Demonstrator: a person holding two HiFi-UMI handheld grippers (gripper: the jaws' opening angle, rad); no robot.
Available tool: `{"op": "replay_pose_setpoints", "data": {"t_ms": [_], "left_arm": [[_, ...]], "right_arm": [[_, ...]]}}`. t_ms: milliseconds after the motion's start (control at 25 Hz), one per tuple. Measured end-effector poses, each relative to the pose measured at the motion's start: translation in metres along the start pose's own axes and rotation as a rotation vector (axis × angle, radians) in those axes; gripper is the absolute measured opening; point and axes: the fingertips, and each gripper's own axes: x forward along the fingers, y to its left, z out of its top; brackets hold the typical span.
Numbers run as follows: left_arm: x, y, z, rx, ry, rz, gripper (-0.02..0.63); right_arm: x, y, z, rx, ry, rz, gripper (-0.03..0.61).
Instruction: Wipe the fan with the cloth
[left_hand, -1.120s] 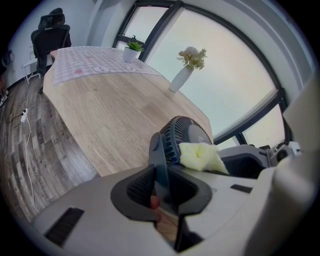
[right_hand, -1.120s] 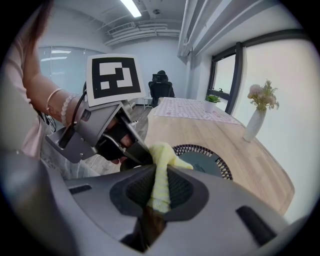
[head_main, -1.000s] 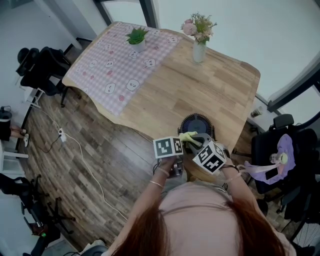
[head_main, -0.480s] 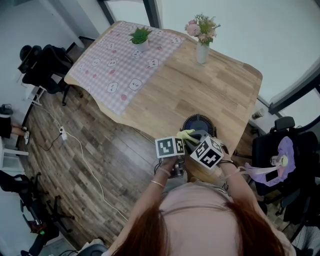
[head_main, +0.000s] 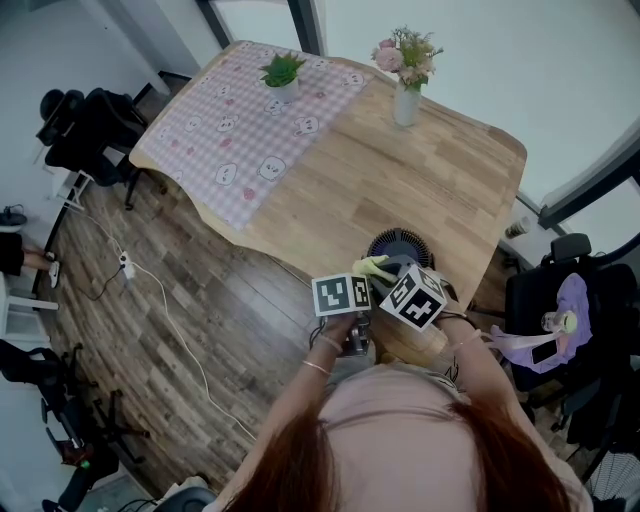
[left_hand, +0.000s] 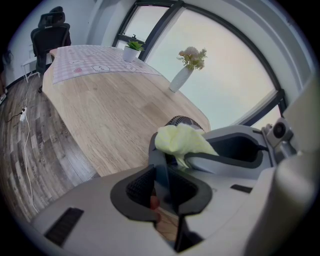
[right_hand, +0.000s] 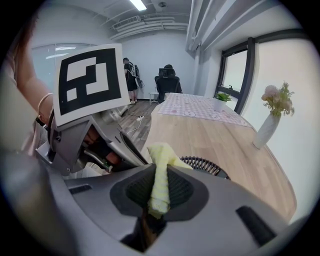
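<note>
A small dark round fan (head_main: 400, 244) stands near the front edge of the wooden table (head_main: 400, 170); its grille also shows in the left gripper view (left_hand: 182, 121) and the right gripper view (right_hand: 202, 164). My left gripper (head_main: 358, 290) (left_hand: 162, 182) is shut on a dark edge of the fan's body. My right gripper (head_main: 398, 277) (right_hand: 159, 192) is shut on a pale yellow cloth (right_hand: 160, 175). The cloth (head_main: 375, 268) (left_hand: 182, 142) bunches out in front of the jaws, against the fan's near side. The fan's lower part is hidden behind both grippers.
A white vase of flowers (head_main: 405, 98) and a potted plant (head_main: 280, 78) stand at the table's far end, the plant on a checked cloth (head_main: 240, 120). An office chair with purple fabric (head_main: 560, 310) is at the right. A cable (head_main: 160, 300) runs across the wooden floor on the left.
My right gripper, with the cloth in it, has edged slightly up toward the fan and turned a little. The left gripper has kept its hold and place.
</note>
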Motion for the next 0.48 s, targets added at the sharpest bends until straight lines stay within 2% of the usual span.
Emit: {"op": "replay_pose_setpoints", "data": {"t_ms": [480], "left_arm": [[0.0001,-0.0002,-0.0003,-0.010,-0.005,-0.004,0.070]], "right_arm": [[0.0071,-0.0088,0.0068,0.004,0.043,0.020,0.052]]}}
